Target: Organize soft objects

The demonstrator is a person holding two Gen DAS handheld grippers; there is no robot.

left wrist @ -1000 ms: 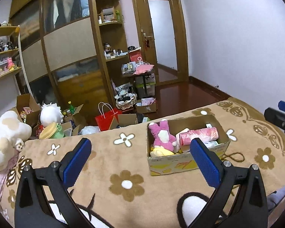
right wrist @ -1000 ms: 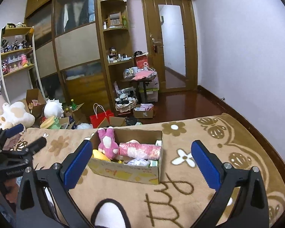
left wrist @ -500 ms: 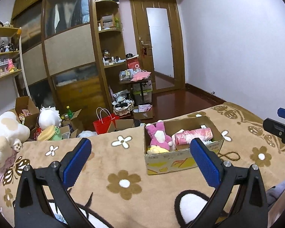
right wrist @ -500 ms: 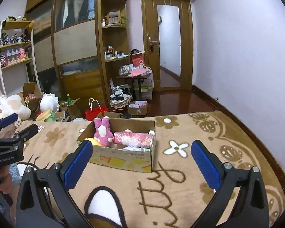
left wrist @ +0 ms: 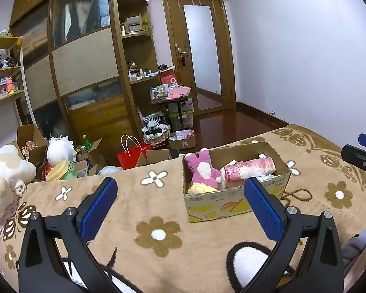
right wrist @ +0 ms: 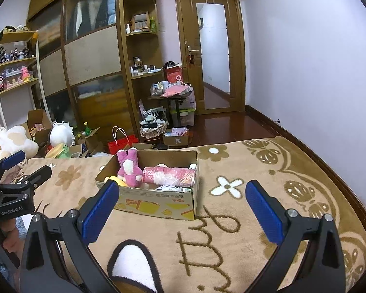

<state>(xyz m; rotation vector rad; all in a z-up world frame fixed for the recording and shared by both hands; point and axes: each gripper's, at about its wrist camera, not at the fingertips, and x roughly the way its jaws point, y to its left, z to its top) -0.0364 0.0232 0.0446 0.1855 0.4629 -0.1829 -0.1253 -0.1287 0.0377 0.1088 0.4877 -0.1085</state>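
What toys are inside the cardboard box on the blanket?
Inside the cardboard box I see a pink plush bunny, a pink wrapped roll, something yellow and crumpled white bits. Whatever lies underneath them is covered.

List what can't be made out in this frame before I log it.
- Cardboard box: its bottom layer, hidden under the pink plush rabbit and pink roll, both views.
- Box print: too small to read.
- White plush: cut off by the left edge, left wrist view.
- Right claw: mostly past the right edge there.
- Shelf figurines: too small to identify.
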